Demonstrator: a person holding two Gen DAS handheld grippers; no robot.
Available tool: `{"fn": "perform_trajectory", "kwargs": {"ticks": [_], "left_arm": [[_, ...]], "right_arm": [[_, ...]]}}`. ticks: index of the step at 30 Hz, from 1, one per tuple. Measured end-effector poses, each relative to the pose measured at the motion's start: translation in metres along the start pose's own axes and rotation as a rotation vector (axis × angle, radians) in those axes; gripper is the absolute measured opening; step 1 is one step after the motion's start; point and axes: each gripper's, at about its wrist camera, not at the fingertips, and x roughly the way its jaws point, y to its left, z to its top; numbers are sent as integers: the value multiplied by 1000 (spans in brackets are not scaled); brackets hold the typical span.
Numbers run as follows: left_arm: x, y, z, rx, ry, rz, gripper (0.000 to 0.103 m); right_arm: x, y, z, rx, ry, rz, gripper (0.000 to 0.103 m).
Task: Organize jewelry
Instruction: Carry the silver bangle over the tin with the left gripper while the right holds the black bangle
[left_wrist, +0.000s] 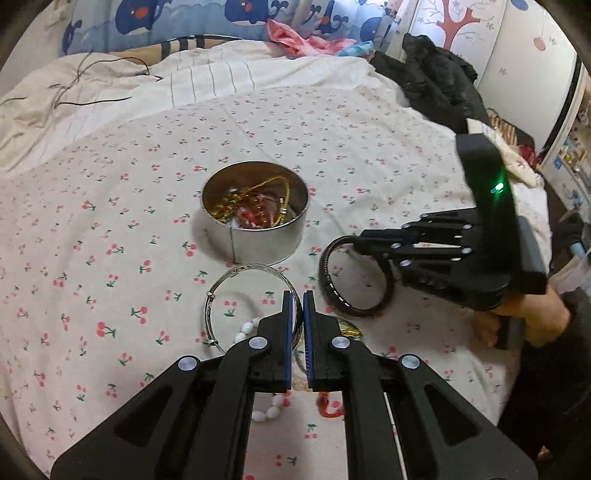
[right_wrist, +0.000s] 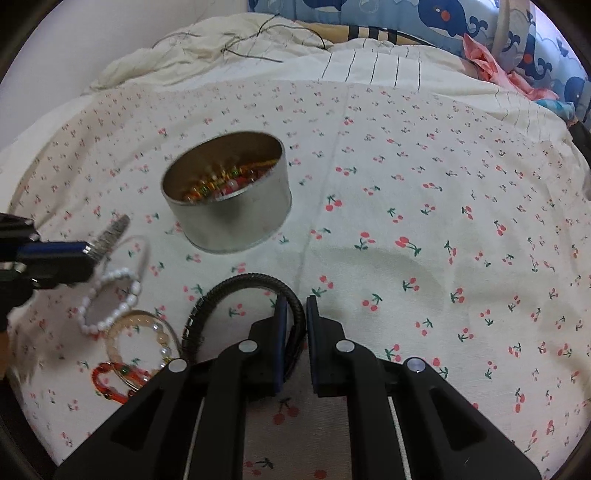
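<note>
Pinching the rim of a silver bangle (left_wrist: 248, 295), the left gripper (left_wrist: 298, 306) is pressing its two blue-padded fingers nearly together around the band's near-right arc; the bangle is lying almost flat on the cherry-print sheet (left_wrist: 110, 206), just in front of one round metal tin (left_wrist: 255, 214) that is holding a tangle of gold chain and red beads. One white bead bracelet (left_wrist: 258, 369) is peeking out under the fingers. To the right, the right gripper (left_wrist: 360, 243) is gripping one black braided bracelet (left_wrist: 332, 284), tilted up on edge.

Looking from the right wrist, the right gripper (right_wrist: 295, 314) is clamping the black braided bracelet's right arc, its loop arching left. Four loops are sitting left of it: the white bead bracelet, a pearl-and-gold bracelet (right_wrist: 147, 339), a red bracelet (right_wrist: 110, 384) and the silver bangle, edge-on in the left gripper.
</note>
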Motion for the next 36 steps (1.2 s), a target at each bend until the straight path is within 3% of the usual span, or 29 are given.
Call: {"fn": "perform_trajectory", "kwargs": {"ticks": [7, 17, 36], "left_arm": [[-7, 6, 1, -14, -29, 41, 5], [0, -4, -2, 33, -7, 107, 5], [0, -12, -2, 95, -11, 202, 5]], "right_arm": [[-5, -3, 2, 41, -31, 41, 11], [-16, -12, 3, 102, -68, 86, 11], [-27, -6, 4, 97, -99, 100, 11]]}}
